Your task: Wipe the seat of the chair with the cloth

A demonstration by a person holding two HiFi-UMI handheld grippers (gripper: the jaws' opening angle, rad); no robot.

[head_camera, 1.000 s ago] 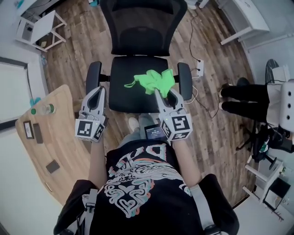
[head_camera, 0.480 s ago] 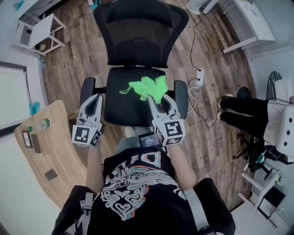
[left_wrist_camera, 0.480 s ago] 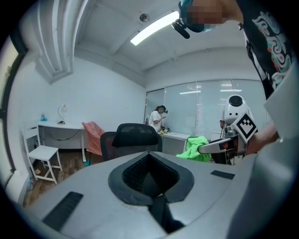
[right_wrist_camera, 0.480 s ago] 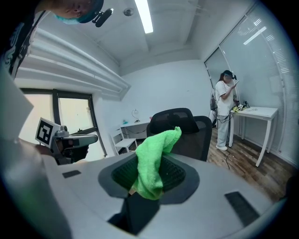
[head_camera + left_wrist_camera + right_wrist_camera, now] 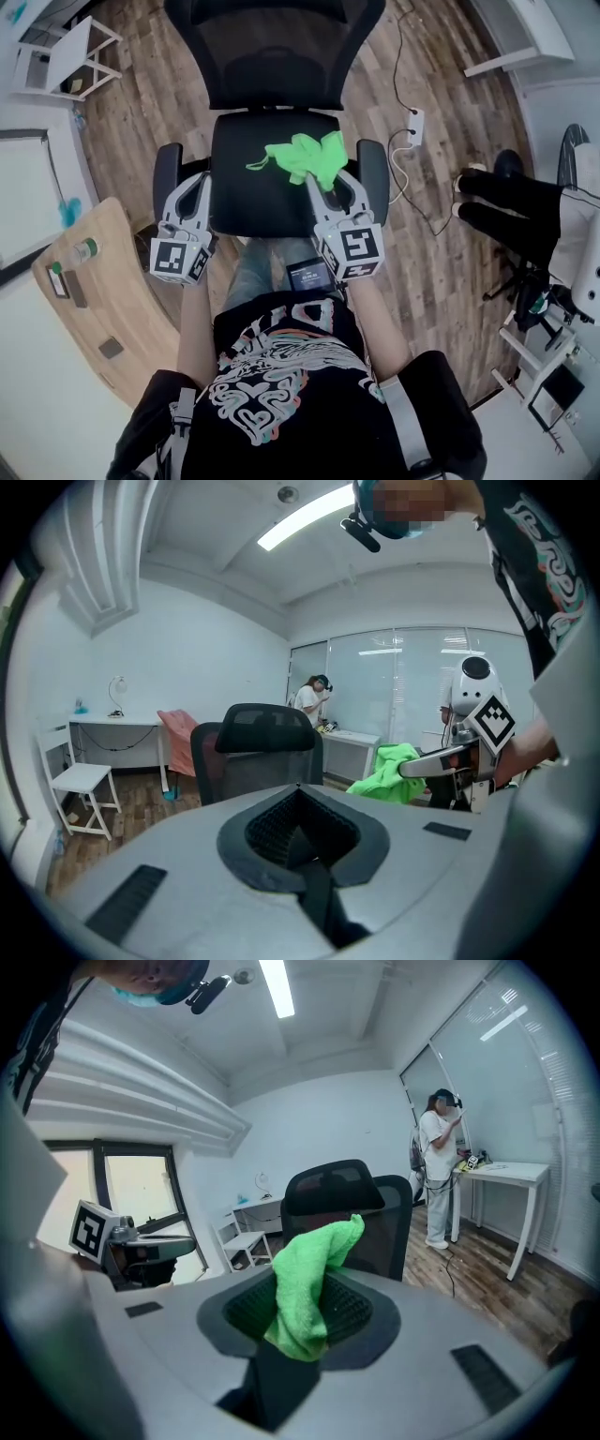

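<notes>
A black mesh office chair stands in front of me, its seat [image 5: 253,183] facing up in the head view. My right gripper [image 5: 325,187] is shut on a bright green cloth [image 5: 305,157], which bunches over the seat's right half. In the right gripper view the cloth [image 5: 314,1265] sticks up from between the jaws of that gripper [image 5: 302,1309], with the chair back [image 5: 342,1194] beyond it. My left gripper [image 5: 194,192] hovers by the left armrest [image 5: 167,176]. In its own view the left gripper [image 5: 298,794] is shut on nothing.
A wooden table [image 5: 112,300] with a bottle [image 5: 82,251] lies at my left. A white stand [image 5: 56,52] is at the far left. A power strip and cable [image 5: 415,122] lie on the floor at right, near a person's dark legs [image 5: 516,202]. Another person [image 5: 436,1162] stands by a white desk.
The head view has shifted, and the chair now sits a little further left in it. Both grippers keep their places over the seat's front, and the cloth stays in the right one.
</notes>
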